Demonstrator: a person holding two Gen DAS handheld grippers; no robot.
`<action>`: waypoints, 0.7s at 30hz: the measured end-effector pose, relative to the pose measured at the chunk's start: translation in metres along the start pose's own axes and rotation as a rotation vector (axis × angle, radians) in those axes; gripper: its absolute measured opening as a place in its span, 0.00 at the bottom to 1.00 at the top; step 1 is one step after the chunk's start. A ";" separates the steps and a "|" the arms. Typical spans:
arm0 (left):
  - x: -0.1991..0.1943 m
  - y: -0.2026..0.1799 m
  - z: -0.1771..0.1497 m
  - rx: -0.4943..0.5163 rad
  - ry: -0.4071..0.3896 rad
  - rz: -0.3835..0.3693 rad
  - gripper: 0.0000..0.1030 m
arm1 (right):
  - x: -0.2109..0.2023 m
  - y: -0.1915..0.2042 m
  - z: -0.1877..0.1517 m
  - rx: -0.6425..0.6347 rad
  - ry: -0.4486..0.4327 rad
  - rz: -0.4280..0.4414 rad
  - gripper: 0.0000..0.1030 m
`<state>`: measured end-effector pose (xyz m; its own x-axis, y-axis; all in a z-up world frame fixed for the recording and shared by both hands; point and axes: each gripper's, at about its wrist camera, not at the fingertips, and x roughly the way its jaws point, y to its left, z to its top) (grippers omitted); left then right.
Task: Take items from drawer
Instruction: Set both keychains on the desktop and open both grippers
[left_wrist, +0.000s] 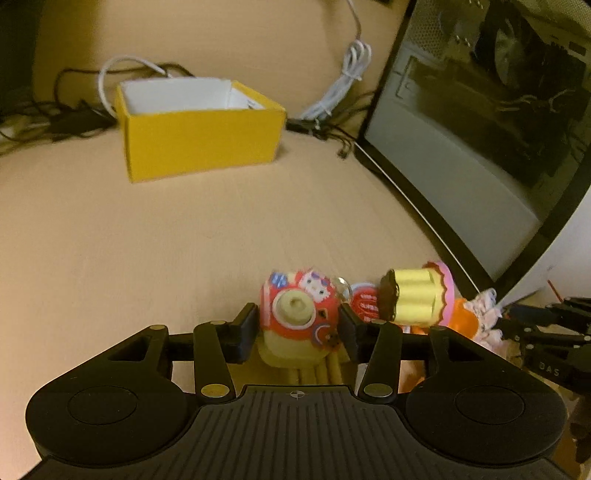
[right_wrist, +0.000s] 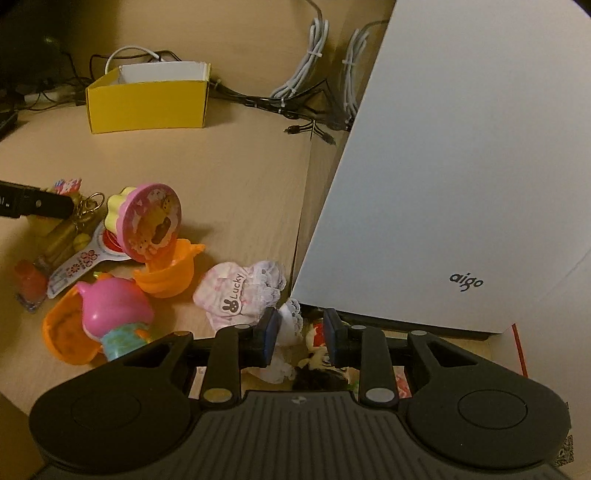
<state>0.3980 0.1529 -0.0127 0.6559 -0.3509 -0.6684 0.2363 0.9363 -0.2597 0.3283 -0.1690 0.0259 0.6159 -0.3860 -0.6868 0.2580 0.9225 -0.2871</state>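
The left gripper (left_wrist: 297, 325) was clamped on a red toy (left_wrist: 298, 308), its lower part hidden behind the fingers. The right gripper (right_wrist: 300, 336) stood with fingers apart over a dim jumble in the drawer (right_wrist: 519, 343) (contents hard to make out, mostly covered by the gripper and a white case (right_wrist: 461, 166)). Beyond, on the desk (right_wrist: 240, 177), lay a pink cloth (right_wrist: 240, 291), an orange cup (right_wrist: 168, 273) and a pink figure (right_wrist: 114, 314). Farthest stood a yellow box (right_wrist: 147, 105), its inside unseen, before tangled cables (right_wrist: 306, 62).
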 end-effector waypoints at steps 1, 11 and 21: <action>0.004 -0.001 -0.001 0.005 0.017 -0.006 0.49 | 0.001 0.001 0.000 -0.007 -0.002 -0.004 0.26; -0.007 0.005 -0.003 0.034 -0.020 0.007 0.49 | -0.005 -0.006 0.000 0.013 0.024 -0.061 0.58; -0.056 0.015 -0.010 -0.061 -0.179 0.070 0.48 | -0.044 -0.008 -0.004 0.093 -0.064 -0.069 0.69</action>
<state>0.3575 0.1864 0.0138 0.7872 -0.2725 -0.5533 0.1458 0.9539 -0.2624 0.2958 -0.1595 0.0558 0.6398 -0.4503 -0.6228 0.3676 0.8910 -0.2666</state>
